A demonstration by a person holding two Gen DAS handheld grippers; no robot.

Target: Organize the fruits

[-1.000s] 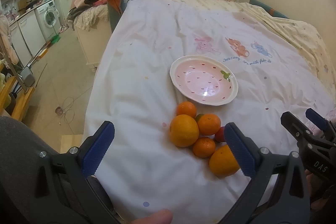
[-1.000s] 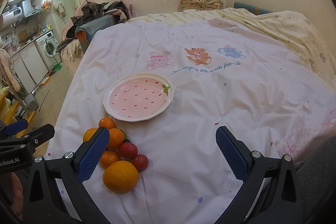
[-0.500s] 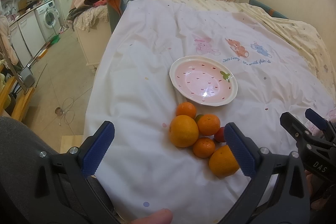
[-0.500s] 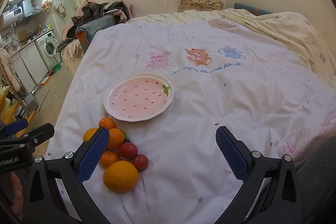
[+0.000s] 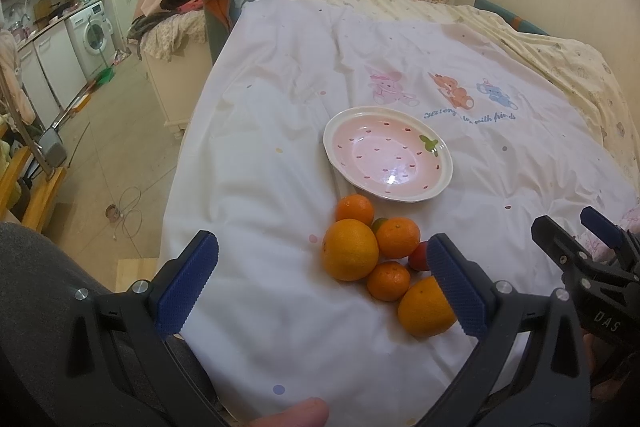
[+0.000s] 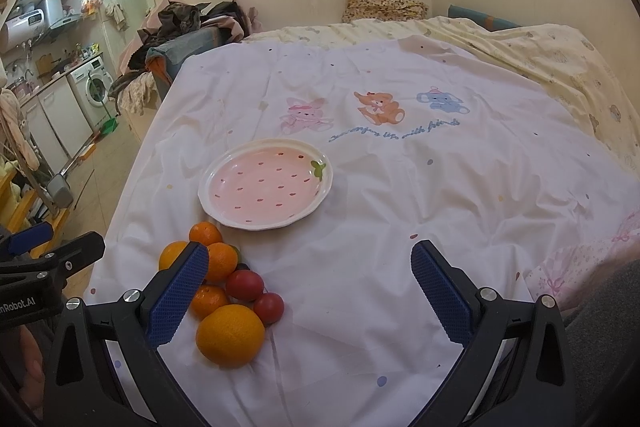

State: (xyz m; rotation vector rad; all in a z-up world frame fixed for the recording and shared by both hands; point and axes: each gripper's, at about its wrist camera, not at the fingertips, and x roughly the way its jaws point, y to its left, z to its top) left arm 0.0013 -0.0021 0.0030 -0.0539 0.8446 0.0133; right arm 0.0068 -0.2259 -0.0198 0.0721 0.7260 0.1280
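Observation:
A pink strawberry-pattern plate (image 5: pixel 440 183) (image 6: pixel 212 203) lies empty on the white sheet. Just in front of it sits a cluster of fruit: large oranges (image 5: pixel 350 249) (image 6: pixel 230 335), small mandarins (image 5: pixel 398 237) (image 6: pixel 205 233), and two red tomatoes (image 6: pixel 245 285), one partly hidden in the left wrist view (image 5: pixel 418 257). My left gripper (image 5: pixel 320 291) is open and empty, held above the sheet short of the fruit. My right gripper (image 6: pixel 310 299) is open and empty, to the right of the fruit; its left finger hides part of a mandarin.
The fruit lies near the bed's left edge (image 5: pixel 176 187); beyond it is bare floor with a washing machine (image 5: pixel 94 35). A heap of clothes (image 6: pixel 188 23) sits at the far left corner. Each gripper shows in the other's view (image 5: pixel 592 267) (image 6: pixel 44 259).

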